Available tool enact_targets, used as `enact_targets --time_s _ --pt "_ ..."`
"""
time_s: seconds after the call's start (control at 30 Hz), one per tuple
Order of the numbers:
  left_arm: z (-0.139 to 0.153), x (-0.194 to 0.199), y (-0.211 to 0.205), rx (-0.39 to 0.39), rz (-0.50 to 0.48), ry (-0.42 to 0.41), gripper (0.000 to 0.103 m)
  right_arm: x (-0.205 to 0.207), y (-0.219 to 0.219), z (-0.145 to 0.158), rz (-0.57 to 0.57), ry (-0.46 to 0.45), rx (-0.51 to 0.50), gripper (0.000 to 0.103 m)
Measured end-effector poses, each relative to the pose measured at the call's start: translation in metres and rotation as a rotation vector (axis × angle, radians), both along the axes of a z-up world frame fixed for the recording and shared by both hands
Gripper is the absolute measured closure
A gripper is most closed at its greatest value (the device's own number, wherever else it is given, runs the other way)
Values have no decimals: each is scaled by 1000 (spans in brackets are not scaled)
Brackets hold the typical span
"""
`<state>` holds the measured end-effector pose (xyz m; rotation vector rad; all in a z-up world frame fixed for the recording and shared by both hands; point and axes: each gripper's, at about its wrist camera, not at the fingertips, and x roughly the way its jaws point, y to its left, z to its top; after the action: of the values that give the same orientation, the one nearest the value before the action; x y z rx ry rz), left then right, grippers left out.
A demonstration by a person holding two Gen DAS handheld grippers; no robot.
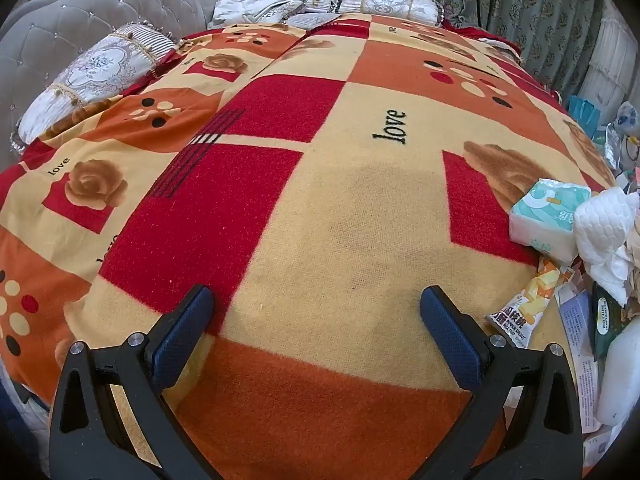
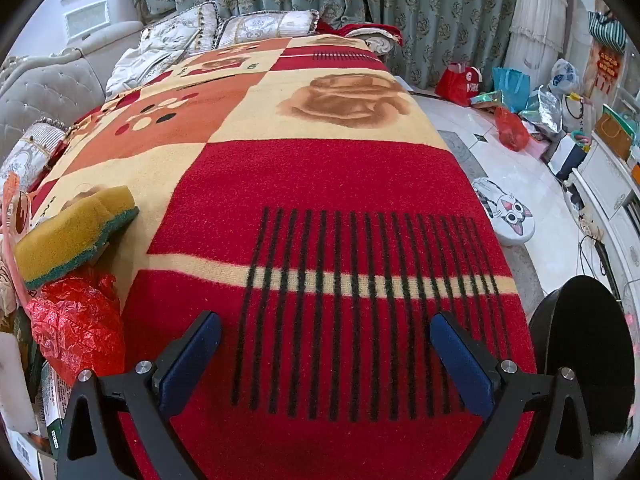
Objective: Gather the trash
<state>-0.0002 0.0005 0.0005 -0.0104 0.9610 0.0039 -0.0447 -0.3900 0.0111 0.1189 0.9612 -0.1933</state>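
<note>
A pile of trash lies on a patterned blanket [image 1: 360,220]. In the left wrist view it sits at the right edge: a teal tissue pack [image 1: 548,216], crumpled white paper [image 1: 604,232], a yellow snack wrapper [image 1: 528,300] and printed leaflets [image 1: 576,320]. My left gripper [image 1: 316,308] hovers open over bare blanket, left of the pile. In the right wrist view the pile is at the left edge: a yellow-green sponge [image 2: 76,236] and a crumpled red plastic bag [image 2: 76,320]. My right gripper [image 2: 326,334] stands open above the striped red patch, nothing between its fingers.
Cushions [image 1: 92,76] and a grey tufted sofa back [image 1: 80,12] border the blanket's far side. A round black bin [image 2: 584,360] stands at lower right beyond the blanket's edge. A cat-print stool [image 2: 508,212], bags [image 2: 512,128] and a white cabinet [image 2: 608,184] occupy the floor.
</note>
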Motion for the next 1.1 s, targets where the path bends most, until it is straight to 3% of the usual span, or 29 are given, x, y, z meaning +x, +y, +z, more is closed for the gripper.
enact_targets --time_s 0.17,0.27,0.4,0.47,0.83,1.1 --pt "9 -7 3 -1 16 54 1 0 0 0 0 1 -1 0" --pt "28 -26 5 5 31 -5 1 0 0 0 0 5 0 0" --pt "62 -53 1 -4 18 -97 1 -2 0 3 47 98 30 0" --pt "76 -66 -6 -4 -7 -134 1 -15 -1 9 39 103 36 0" --pt "129 -120 -62 -67 -96 -308 1 -95 38 105 13 -229 19 0" --pt "158 -148 -93 -71 -150 -385 1 -121 62 143 53 -353 -24 0"
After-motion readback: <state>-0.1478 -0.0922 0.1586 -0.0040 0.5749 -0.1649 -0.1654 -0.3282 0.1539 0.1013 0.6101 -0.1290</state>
